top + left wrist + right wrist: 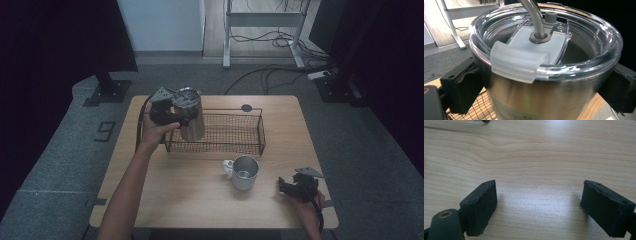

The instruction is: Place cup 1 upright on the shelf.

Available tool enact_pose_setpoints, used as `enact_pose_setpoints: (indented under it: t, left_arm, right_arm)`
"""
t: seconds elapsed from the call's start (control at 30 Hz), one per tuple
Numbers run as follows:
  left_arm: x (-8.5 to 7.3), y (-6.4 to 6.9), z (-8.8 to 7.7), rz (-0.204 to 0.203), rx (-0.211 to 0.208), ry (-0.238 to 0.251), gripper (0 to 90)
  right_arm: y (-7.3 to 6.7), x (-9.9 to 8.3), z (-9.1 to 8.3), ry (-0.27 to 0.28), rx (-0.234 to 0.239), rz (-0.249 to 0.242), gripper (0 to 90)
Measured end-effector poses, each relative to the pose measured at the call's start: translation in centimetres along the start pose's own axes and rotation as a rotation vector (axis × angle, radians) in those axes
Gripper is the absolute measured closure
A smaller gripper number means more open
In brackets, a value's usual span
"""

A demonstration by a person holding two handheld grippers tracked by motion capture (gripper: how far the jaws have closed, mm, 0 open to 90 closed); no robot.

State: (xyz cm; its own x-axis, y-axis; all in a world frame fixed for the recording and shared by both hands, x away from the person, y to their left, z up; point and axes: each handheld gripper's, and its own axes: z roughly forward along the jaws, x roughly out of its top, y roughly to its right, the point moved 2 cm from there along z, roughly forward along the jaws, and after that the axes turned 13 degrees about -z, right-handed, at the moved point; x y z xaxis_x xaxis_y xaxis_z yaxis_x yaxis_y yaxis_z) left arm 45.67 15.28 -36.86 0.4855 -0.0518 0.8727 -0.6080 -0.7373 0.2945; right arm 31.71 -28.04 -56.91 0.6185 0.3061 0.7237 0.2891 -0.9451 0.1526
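From the high view, at the left of centre, I have my left gripper (176, 114) clamped on the steel tumbler (191, 117), which hangs tilted over the left end of the wire basket (240, 145), clear of the wooden table (190, 200). The tumbler's base sits low at the basket's near-left corner; whether it touches the mesh I cannot tell. In the left gripper view the two black pads (465, 87) press on the tumbler's (544, 95) sides just under the rim, one at the lower left of the frame and one at the lower right. Its clear lid (584, 42) is on, with a frosted tab (516, 62) facing the camera and a metal straw (534, 17) rising through the lid to the top edge of the frame. A patch of basket mesh (482, 110) shows at the bottom left.

Moving right in the high view, a metal mug (244, 172) stands upright on the table, just below the basket and apart from it, handle pointing left.

At the lower right, my right gripper (295, 187) rests near the table's near-right corner, well apart from the mug. In the right gripper view its pads (480, 206) stand spread wide with bare wood (539, 170) between them.
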Motion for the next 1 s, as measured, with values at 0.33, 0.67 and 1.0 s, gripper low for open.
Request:
enact_pose_setpoints:
  t: [0.33,0.67,1.0]
  left_arm:
    - [0.1,-0.2,1.1,0.004,0.01,-0.016,4.3]
    - [0.3,-0.7,2.1,-0.002,0.019,-0.02,4.3]
    - [-0.3,-1.6,3.6,-0.018,0.04,-0.045,4.3]
  right_arm:
    - [0.0,0.0,0.0,-0.001,0.001,-0.001,13.1]
    - [0.0,0.0,0.0,0.0,0.0,-0.001,13.1]
    - [0.0,0.0,0.0,0.0,0.0,-0.001,13.1]
